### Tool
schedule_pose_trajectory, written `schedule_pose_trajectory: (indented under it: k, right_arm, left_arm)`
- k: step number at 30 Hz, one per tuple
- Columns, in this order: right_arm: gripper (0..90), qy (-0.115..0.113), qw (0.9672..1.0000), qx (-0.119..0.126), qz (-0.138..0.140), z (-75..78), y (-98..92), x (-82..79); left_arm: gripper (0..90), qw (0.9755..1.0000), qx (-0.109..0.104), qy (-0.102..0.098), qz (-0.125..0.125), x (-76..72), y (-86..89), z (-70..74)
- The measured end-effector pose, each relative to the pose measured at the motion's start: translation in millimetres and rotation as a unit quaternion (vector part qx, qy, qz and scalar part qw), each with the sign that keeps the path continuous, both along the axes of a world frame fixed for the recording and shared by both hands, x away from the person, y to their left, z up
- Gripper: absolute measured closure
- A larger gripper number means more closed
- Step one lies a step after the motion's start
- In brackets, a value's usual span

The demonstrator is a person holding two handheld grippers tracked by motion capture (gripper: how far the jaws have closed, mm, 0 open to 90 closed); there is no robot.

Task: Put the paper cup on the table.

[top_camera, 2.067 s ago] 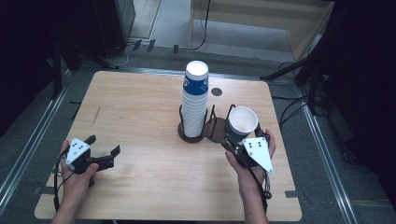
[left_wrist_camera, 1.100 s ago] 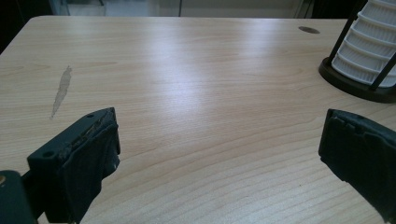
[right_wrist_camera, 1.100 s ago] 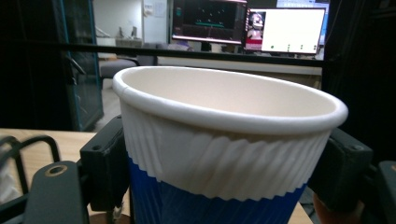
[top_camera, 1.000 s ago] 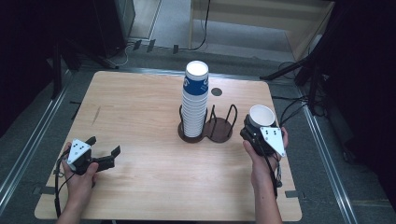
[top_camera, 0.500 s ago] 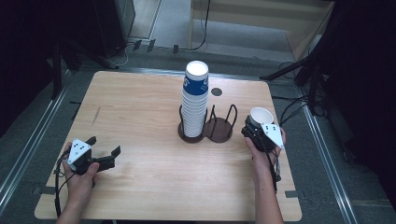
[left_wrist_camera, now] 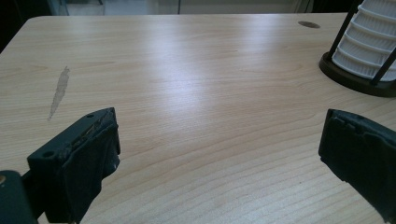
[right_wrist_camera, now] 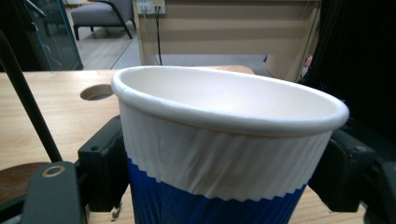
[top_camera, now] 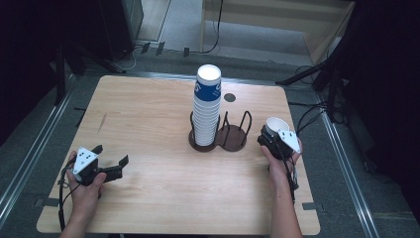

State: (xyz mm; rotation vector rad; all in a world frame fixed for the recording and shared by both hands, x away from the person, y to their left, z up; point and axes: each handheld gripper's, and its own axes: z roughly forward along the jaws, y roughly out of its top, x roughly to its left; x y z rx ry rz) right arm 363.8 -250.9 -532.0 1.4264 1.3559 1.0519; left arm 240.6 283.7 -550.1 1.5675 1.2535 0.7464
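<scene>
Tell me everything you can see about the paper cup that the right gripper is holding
The paper cup is white on its upper band and inside, with a rolled rim, fine vertical ribbing and a blue lower body. It looks empty and open side up, leaning slightly. The right gripper clamps it from both sides, its black jaws pressing the wall below the rim. In the high view the cup sits near the table's right edge, right of the dark cup holder, apart from it. Whether its base touches the table is hidden.

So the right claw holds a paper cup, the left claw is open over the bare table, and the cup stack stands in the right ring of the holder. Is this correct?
Not quite: the cup stack stands in the left ring of the holder, as the high view shows; the right ring is empty. The rest holds: the right claw grips a cup, and the left claw is open over the table.
</scene>
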Motion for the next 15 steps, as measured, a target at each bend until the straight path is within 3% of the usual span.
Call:
schedule_pose_trajectory:
  k: [15]
  right_arm:
    - [16.9,0.029,0.9996,0.001,0.002,-5.4,-1.8,1.6]
  left_arm:
    - [0.0,1.0,-0.004,0.001,0.001,0.4,0.8,-0.1]
